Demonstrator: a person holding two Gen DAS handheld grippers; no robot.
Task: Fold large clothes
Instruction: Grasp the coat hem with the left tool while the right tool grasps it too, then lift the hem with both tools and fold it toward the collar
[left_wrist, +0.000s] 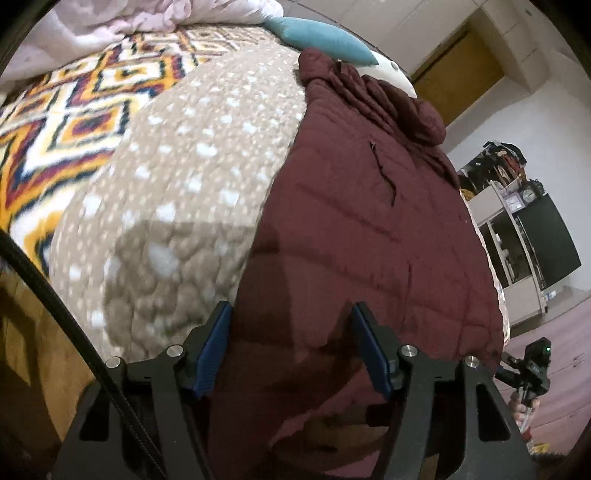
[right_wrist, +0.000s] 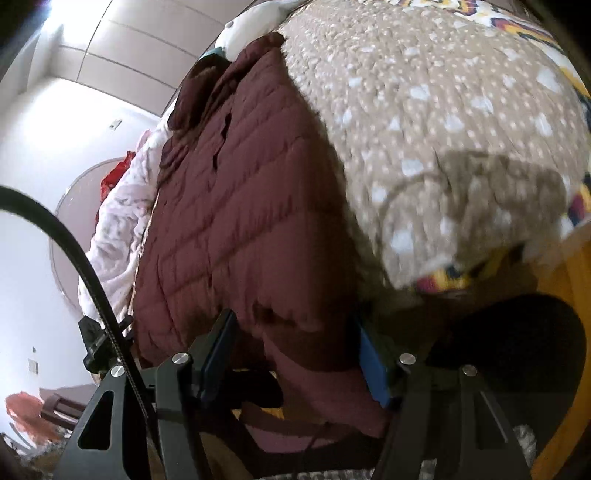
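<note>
A maroon quilted puffer jacket (left_wrist: 351, 221) (right_wrist: 240, 203) lies lengthwise on the bed, its hem hanging over the near edge. In the left wrist view my left gripper (left_wrist: 291, 306) stands open at the hem's left corner, with jacket fabric between its blue pads (left_wrist: 214, 350). In the right wrist view my right gripper (right_wrist: 293, 315) stands open at the hem's other corner, with the fabric edge between its fingers. I cannot see either pair of pads pressing on the cloth. The right gripper (left_wrist: 532, 369), held in a hand, also shows at the left wrist view's right edge.
The jacket rests on a beige spotted blanket (left_wrist: 184, 166) (right_wrist: 443, 110) over a bright diamond-patterned cover (left_wrist: 55, 129). A teal pillow (left_wrist: 321, 37) lies at the far end. A pale pink quilt (right_wrist: 122, 221) borders the jacket. A shelf unit (left_wrist: 517, 240) stands by the wall.
</note>
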